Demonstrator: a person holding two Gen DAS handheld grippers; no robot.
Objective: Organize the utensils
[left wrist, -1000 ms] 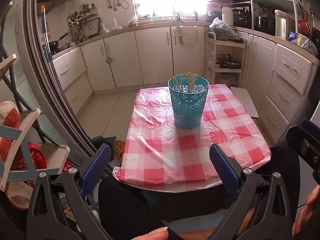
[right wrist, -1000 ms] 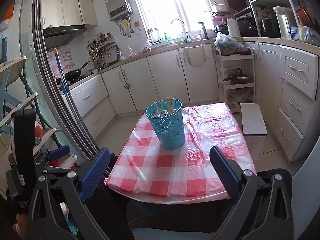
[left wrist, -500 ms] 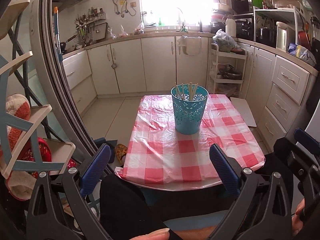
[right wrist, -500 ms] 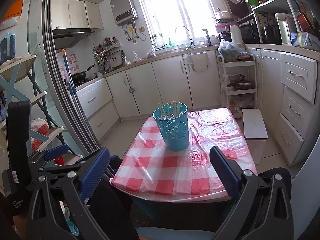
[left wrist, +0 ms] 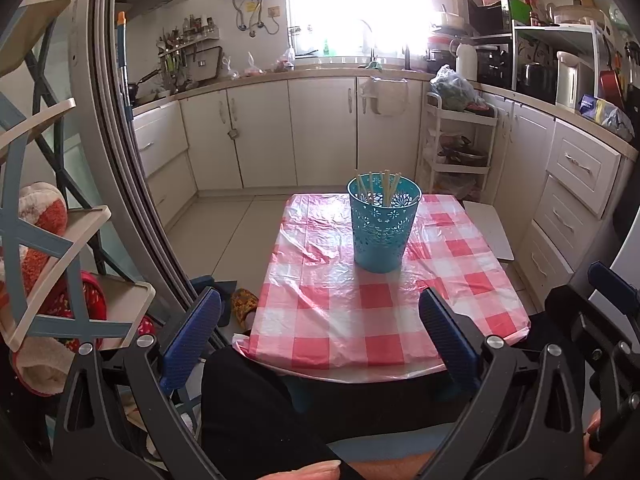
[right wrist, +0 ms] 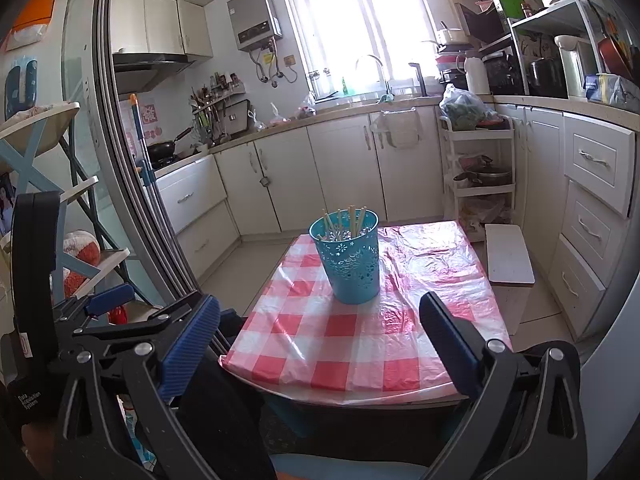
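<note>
Chopsticks (left wrist: 380,188): pale sticks standing upright in the holder, tips just above its rim; I cannot count them exactly.
Holder: blue perforated cup (left wrist: 382,232) standing on the far half of my bench (left wrist: 320,312), which wears a red-and-white checked plastic cover (right wrist: 340,344).
Holder contents: only the sticks, as far as I can see; its bottom is hidden from both views.
Left tool (left wrist: 320,332): jaws wide apart, nothing between them, held back at the near edge of the bench, well short of the cup.
Right tool (right wrist: 320,332): jaws apart too, empty, also held back on the near side.
Stage: I judge the sticks are all gathered and the sorting is near its end.
Risk, tipping: the cup looks light and tall; a careless knock from either tool could topple it and scatter the sticks.
Risk, sliding: the plastic cover is wrinkled and looks slick, so a push on the cup may drag it.
</note>
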